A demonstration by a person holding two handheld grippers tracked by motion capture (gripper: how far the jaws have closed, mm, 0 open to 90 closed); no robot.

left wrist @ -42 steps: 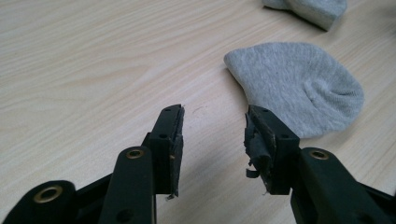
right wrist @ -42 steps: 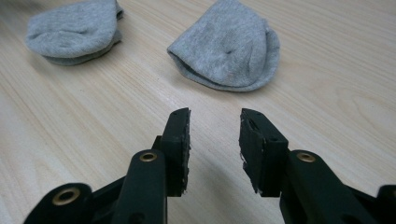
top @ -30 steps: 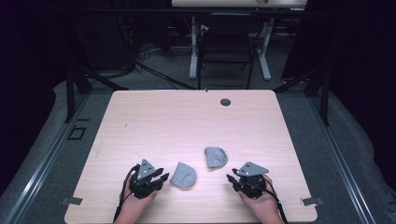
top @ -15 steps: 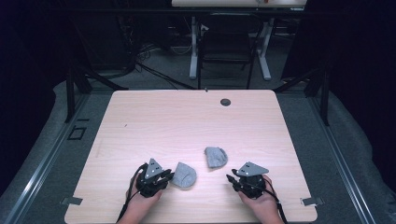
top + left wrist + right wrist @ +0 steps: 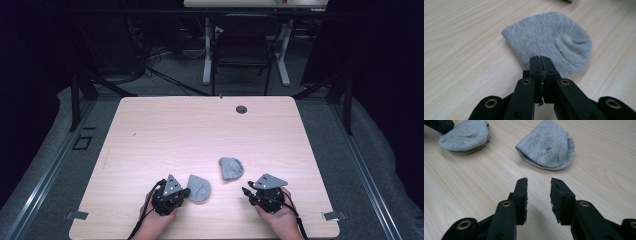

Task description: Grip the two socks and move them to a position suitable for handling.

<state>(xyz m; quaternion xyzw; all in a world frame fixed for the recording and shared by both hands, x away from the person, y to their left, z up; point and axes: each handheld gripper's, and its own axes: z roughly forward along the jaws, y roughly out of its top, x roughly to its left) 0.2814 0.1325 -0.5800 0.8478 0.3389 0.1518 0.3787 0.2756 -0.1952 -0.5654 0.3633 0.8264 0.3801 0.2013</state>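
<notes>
hidden: sock (image 5: 549, 42) near edge behind closed left tongs (image 5: 541, 62) | cut off: second tongs (image 5: 439, 125) at frame corner

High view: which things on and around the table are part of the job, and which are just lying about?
In the job:
- left grey sock, pinched by the left gripper
- right grey sock, ahead of the open right gripper

Lying about:
- chair behind the table
- floor cables
</notes>
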